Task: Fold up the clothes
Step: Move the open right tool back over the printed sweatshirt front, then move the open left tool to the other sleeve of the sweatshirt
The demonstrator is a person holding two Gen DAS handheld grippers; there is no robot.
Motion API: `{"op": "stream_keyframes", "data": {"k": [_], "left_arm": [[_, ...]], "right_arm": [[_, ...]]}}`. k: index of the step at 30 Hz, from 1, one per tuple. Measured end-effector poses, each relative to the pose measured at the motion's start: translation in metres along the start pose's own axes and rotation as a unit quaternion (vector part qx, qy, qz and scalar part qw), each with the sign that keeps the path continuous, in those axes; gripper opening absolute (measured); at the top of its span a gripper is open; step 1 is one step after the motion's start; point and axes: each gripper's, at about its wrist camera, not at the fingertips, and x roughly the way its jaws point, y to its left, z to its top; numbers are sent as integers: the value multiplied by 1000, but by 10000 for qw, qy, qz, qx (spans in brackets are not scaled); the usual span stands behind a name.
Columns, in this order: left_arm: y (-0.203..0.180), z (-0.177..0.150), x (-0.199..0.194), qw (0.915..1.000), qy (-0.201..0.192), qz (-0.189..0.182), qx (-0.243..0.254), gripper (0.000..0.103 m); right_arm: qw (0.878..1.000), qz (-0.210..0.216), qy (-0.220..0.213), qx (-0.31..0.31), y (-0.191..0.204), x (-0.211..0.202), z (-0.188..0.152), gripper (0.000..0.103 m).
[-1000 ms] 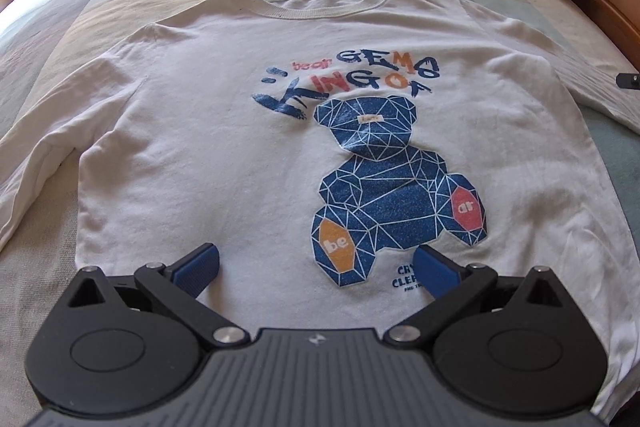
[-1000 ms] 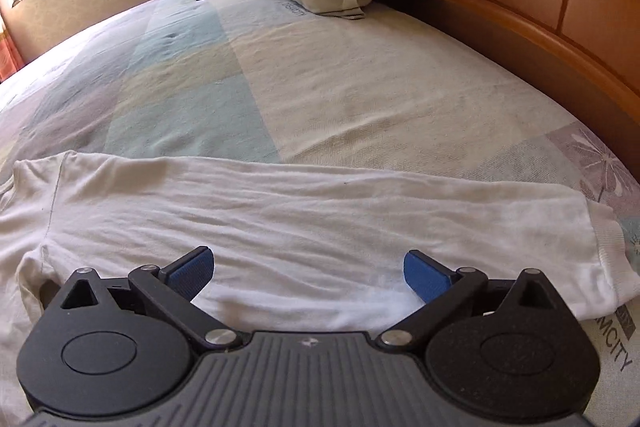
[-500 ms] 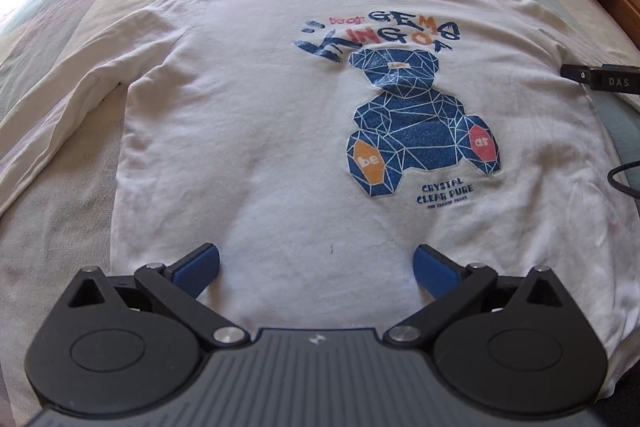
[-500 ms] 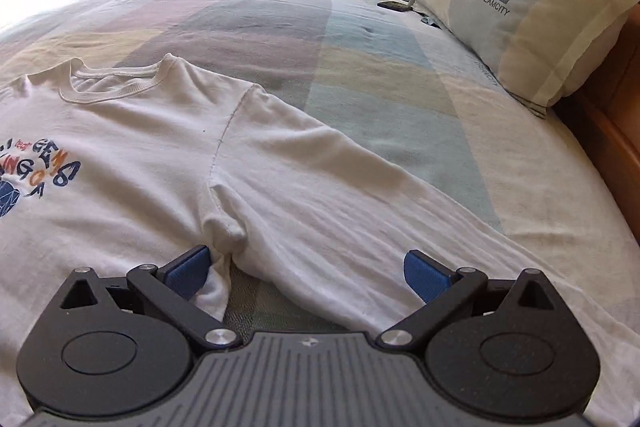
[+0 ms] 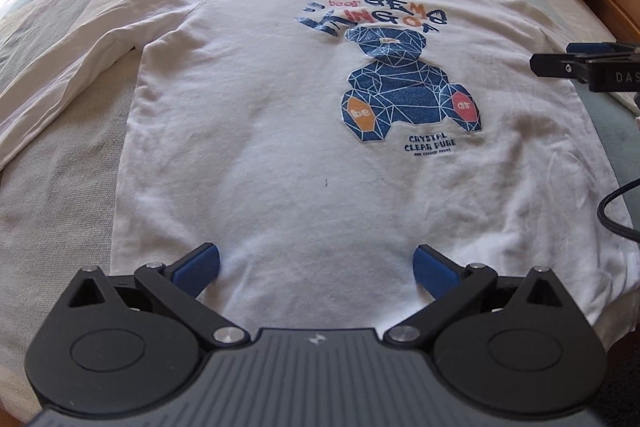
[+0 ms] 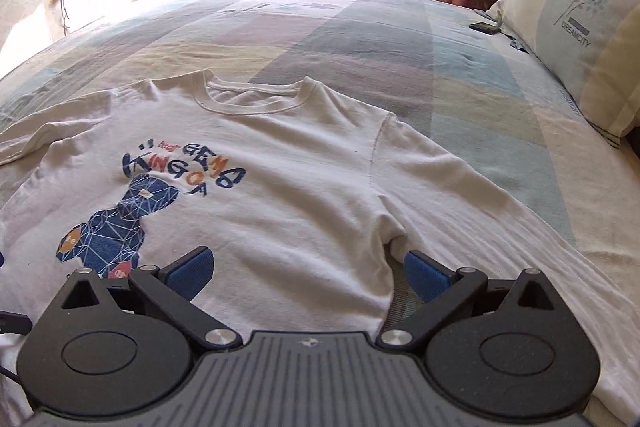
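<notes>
Two grippers hover with blue ribbed pads spread apart, gripping nothing: the left gripper (image 5: 316, 265) above the hem of a white long-sleeved shirt (image 5: 280, 131), the right gripper (image 6: 307, 269) near its armpit. Soft, lightly wrinkled cotton with a faceted bear print (image 5: 404, 87), it lies flat, front up, on the bed (image 6: 360, 39), sleeves outspread, its collar toward the bed's far edge.

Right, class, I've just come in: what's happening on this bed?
A person is holding a two-finger gripper in each hand over a white long-sleeved shirt spread flat, print up, on the bed. The left gripper is at the hem; the right gripper is near the armpit. Both are open, holding nothing. No fold is made yet.
</notes>
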Motion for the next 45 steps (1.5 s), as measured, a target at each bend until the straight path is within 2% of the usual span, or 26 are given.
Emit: {"op": "stream_keyframes", "data": {"k": [3,6,11,14,18,20,23,25,27,30,34,38,41,45], "left_arm": [[12,-4,-6,9996,-50,-115,-256,102],[23,3,-11,9983,-273,-264,-449,102],[36,43,-8,9955,-809,-357,-352,102],[40,67,3,9942,-912,-475,-313,102],[49,58,22,9937,-623,-812,-454,102],[54,44,19,9917,-802,-966,-281,102],[65,38,9,9899,-699,-1229,-142,102],[82,44,1,9874,-779,-1373,-45,102],[105,56,-6,9857,-1028,-1336,9,102],[149,79,-10,9811,-1327,-1402,-132,102],[205,107,-3,9776,-1520,-1433,-243,102],[247,127,14,9798,-1515,-1271,-309,102],[272,136,24,9787,-1585,-1258,-354,102],[296,140,36,9756,-1593,-1394,-590,102]], "right_arm": [[9990,294,309,-167,23,8,-7,103],[9964,362,685,-356,39,17,-20,103],[9947,236,888,-472,47,17,-26,103],[9939,175,1005,-421,47,19,-24,103],[9934,-43,1116,-243,51,18,-23,103],[9936,-155,1119,-78,53,17,-25,103],[9928,-319,1146,104,55,17,-26,103],[9912,-448,1218,260,57,18,-24,103],[9886,-613,1311,425,61,20,-21,103],[9833,-910,1425,679,68,24,-16,103],[9749,-1225,1534,1048,76,28,-13,103],[9628,-1369,1680,1611,73,28,-13,103],[9554,-1598,1727,1785,79,28,-13,103],[9510,-1640,1781,1923,79,29,-13,103]]}}
